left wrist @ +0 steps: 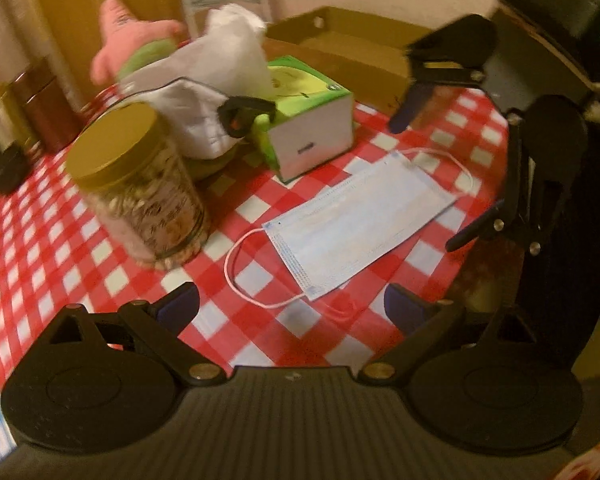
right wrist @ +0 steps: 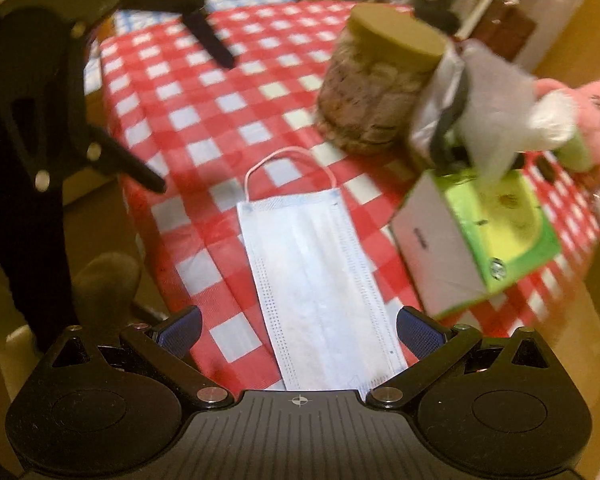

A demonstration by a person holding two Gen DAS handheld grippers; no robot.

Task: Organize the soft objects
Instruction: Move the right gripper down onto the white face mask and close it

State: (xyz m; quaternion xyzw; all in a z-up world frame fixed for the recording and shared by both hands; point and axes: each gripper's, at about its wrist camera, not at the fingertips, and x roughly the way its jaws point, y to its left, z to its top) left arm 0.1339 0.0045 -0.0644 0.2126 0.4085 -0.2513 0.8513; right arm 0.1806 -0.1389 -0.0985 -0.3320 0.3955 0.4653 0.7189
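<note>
Two wrist-camera views are showing a table covered in a red-and-white checked cloth (left wrist: 112, 280). At the bottom of the left wrist view, the left gripper (left wrist: 292, 308) is hanging with its blue-padded fingers spread wide and gripping nothing. Just above it, in the centre of the frame, a pale blue face mask (left wrist: 356, 220) is lying flat on the cloth, one pink ear loop curling toward the lower middle.

At the bottom of the right wrist view, the right gripper (right wrist: 299, 330) is likewise spread apart and empty, and the near end of the mask (right wrist: 320, 280) is sitting between its pads.

Judging from this, the step in hand is picking up the mask. Doing it well probably means lowering the right gripper until both pads are touching the cloth, then pinching the short edge, since thin fabric is likely slipping out of a shallow grip.

Farther up the left view, a gold-lidded jar (left wrist: 140, 184) is standing at centre left, a green tissue box (left wrist: 312, 128) with a white tissue (left wrist: 228, 52) rising from it is sitting above centre, a pink plush toy (left wrist: 128, 36) is lying upper left, and a cardboard box (left wrist: 352, 48) is sitting at the top.
</note>
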